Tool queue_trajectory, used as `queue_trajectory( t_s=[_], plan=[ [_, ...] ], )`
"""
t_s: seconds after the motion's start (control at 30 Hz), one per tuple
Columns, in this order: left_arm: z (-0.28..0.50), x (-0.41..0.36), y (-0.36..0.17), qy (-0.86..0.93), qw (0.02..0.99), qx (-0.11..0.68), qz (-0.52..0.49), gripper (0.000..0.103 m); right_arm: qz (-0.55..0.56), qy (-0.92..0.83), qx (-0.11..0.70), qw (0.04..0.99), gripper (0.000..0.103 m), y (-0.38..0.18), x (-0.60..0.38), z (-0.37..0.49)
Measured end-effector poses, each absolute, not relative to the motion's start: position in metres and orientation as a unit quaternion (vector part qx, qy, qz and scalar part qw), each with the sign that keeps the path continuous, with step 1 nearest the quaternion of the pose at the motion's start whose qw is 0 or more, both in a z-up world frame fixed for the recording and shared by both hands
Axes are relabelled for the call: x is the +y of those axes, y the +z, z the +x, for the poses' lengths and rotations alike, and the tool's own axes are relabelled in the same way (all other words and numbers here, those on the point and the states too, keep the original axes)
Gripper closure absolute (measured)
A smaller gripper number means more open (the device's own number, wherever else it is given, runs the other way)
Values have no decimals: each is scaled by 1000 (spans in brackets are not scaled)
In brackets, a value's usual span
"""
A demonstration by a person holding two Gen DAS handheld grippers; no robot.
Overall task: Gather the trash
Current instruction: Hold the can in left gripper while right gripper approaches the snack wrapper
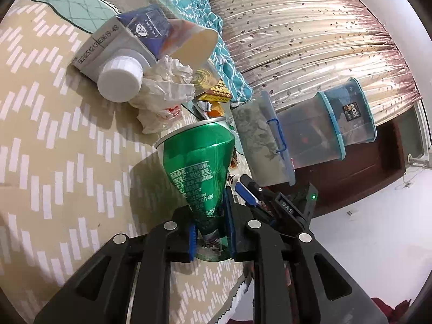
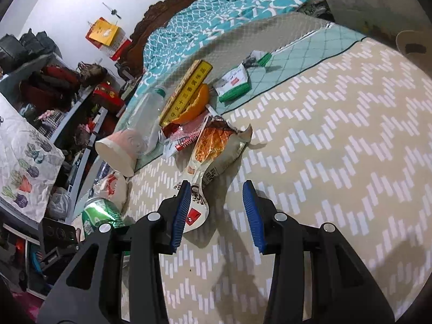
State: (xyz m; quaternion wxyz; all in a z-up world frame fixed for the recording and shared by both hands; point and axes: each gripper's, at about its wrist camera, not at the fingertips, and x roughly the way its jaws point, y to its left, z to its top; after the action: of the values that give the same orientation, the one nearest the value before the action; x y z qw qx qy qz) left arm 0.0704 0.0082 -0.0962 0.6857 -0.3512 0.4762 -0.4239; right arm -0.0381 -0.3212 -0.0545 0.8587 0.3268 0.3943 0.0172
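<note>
A dented green can [image 1: 199, 162] lies on the beige patterned mat [image 1: 54, 148]. My left gripper [image 1: 211, 232] is shut on its crushed near end, with blue pads pressing both sides. The same can [image 2: 100, 213] shows at the lower left of the right wrist view. My right gripper [image 2: 216, 210] stands open just above the mat. Its left pad overlaps the white end of an orange and white snack wrapper [image 2: 216, 148], and the right pad is clear of it. Further trash includes a milk carton [image 1: 118, 43], a paper cup [image 1: 194, 43] and a crumpled plastic bag [image 1: 164, 86].
Beyond the wrapper lie an orange peel [image 2: 194, 105], a yellow box [image 2: 186, 91], a clear bottle [image 2: 147, 113], a pink cup [image 2: 118, 151] and a green-white packet [image 2: 235, 83]. A teal blanket [image 2: 216, 8] lies behind. Stacked storage bins [image 1: 324, 129] stand by the curtain [image 1: 310, 40].
</note>
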Motion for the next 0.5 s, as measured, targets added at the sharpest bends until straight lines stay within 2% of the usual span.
queue_trajectory(
  t_s=[0.27, 0.37, 0.43, 0.5],
  plan=[
    [71, 13, -101, -420, 682, 476, -364, 86, 280, 5, 395, 875, 60, -51, -297, -29],
    [71, 14, -103, -417, 678, 477, -372, 85, 265, 8, 403, 876, 71, -52, -291, -27],
    [72, 15, -104, -417, 679, 477, -372, 85, 267, 15, 408, 873, 84, -54, -290, -27],
    [71, 15, -104, -417, 681, 476, -368, 85, 272, 24, 408, 871, 90, -54, -289, -29]
  ],
)
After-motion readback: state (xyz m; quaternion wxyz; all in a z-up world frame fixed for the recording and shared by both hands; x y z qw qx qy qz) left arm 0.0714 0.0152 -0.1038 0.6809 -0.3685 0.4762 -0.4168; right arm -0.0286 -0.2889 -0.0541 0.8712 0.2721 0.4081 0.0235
